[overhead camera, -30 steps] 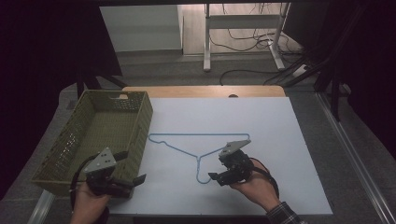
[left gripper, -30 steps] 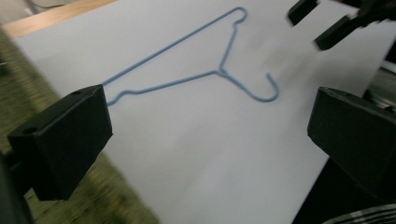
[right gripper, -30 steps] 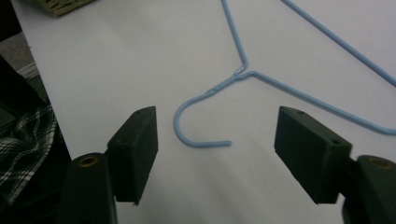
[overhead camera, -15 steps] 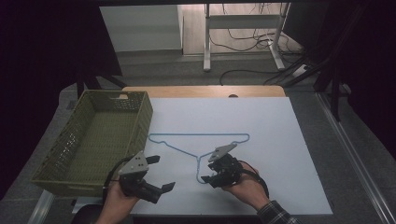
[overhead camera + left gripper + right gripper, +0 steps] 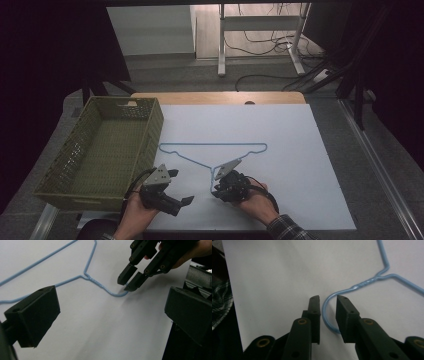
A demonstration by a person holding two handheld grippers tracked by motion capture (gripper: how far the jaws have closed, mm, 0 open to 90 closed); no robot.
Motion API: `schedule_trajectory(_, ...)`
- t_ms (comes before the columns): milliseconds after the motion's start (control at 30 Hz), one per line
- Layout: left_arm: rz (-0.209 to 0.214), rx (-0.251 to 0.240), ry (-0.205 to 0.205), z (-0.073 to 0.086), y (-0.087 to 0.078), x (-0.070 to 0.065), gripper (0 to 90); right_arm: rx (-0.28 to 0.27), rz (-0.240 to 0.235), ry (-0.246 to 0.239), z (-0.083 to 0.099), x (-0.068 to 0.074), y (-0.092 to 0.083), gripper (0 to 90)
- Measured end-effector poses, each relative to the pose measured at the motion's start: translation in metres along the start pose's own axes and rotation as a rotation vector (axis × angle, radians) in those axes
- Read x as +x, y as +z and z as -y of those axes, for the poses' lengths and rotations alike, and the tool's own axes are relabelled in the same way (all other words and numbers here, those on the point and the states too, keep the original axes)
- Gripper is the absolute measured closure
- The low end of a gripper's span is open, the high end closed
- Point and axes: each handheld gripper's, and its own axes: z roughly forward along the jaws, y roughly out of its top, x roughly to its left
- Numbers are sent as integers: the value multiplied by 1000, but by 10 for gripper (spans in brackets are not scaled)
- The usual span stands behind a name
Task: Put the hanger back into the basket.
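A light-blue wire hanger point(image 5: 212, 145) lies flat on the white board point(image 5: 290, 150), its hook point(image 5: 214, 181) pointing toward the person. My right gripper point(image 5: 218, 192) is lowered over the hook's bend. In the right gripper view its jaws point(image 5: 328, 302) straddle the hook wire point(image 5: 325, 307); they have just been closing, and a narrow gap remains on each side. The hanger's twisted neck point(image 5: 367, 281) runs up to the right. My left gripper point(image 5: 181, 186) hovers left of the hook with its jaws wide and nothing between them point(image 5: 110, 310); it faces the right gripper point(image 5: 128, 281).
An olive-green slatted basket point(image 5: 155, 125) stands at the left, overlapping the board's left edge. The wooden table edge point(image 5: 215, 97) shows behind the board. A plaid sleeve point(image 5: 287, 227) comes in at the bottom right.
My left gripper has moved right, from the basket's front corner toward the hook. The right gripper has sunk onto the hook's bend and its jaws have narrowed around the wire.
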Motion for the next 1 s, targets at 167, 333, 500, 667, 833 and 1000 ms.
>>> schedule_trajectory(167, 0, 13, -1, 1, 2, 0, 0, 14, -2, -11, 1, 0, 6, 795)
schedule_trajectory(333, -1, 24, -5, 2, 3, 2, 0, 19, -15, -23, 3, -2, 10, 811)
schedule_trajectory(500, 4, 20, -17, 2, 3, 3, 0, 20, -23, -43, 4, -2, 11, 859)
schedule_trajectory(667, 2, 25, -19, 2, 4, 5, 0, 22, -16, -84, 2, 0, 10, 867)
schedule_trajectory(833, 5, 37, -30, 1, 5, 8, 3, 12, -18, -84, -2, 2, 3, 867)
schedule_trajectory(1000, -13, 56, -42, -4, 11, 12, 9, -12, -29, -79, -7, 2, -8, 868)
